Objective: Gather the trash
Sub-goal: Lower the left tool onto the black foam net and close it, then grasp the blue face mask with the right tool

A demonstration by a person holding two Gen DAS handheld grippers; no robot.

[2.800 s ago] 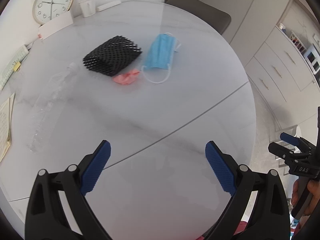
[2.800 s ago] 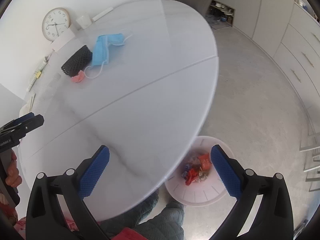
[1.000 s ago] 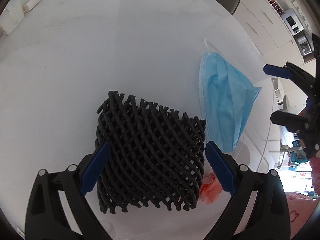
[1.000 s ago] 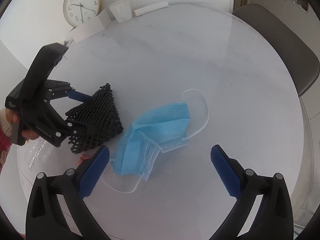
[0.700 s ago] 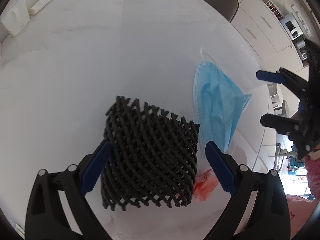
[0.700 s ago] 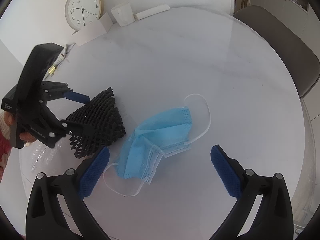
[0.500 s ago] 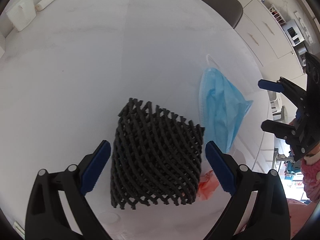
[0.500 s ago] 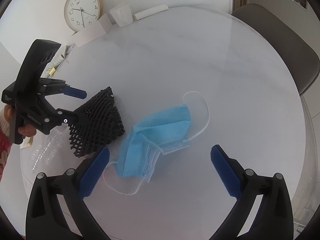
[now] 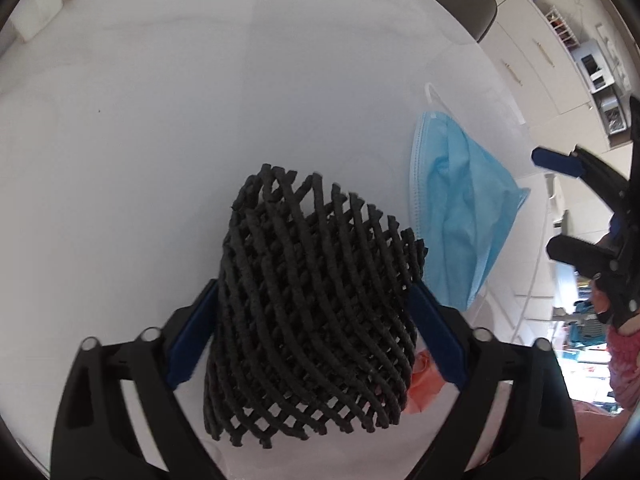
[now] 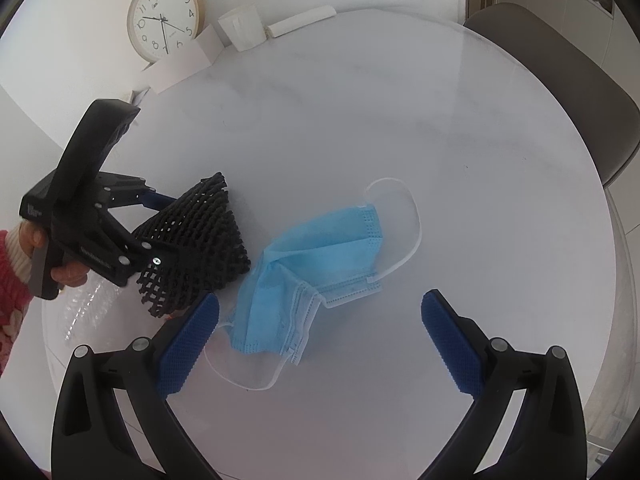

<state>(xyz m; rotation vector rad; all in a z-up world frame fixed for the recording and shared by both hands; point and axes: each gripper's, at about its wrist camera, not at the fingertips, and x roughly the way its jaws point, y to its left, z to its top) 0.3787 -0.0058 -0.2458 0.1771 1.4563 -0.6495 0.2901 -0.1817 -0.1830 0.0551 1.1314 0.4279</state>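
Black foam net (image 9: 316, 304) now between closing left jaws, pads touching; earlier merely ahead. Right jaws spread, empty.

Left gripper (image 9: 316, 332): pointed steeply down, jaws closing, blue pads (image 9: 192, 340) against both sides of the black net (image 9: 316, 304), which bulges between them. A hand (image 10: 60, 268) with a pink-and-white sleeve (image 10: 12, 280) grips its handle, seen in the right wrist view.

Right gripper (image 10: 320, 340): tilted down over the table (image 10: 400, 140), jaws spread wide, nothing between the pads.
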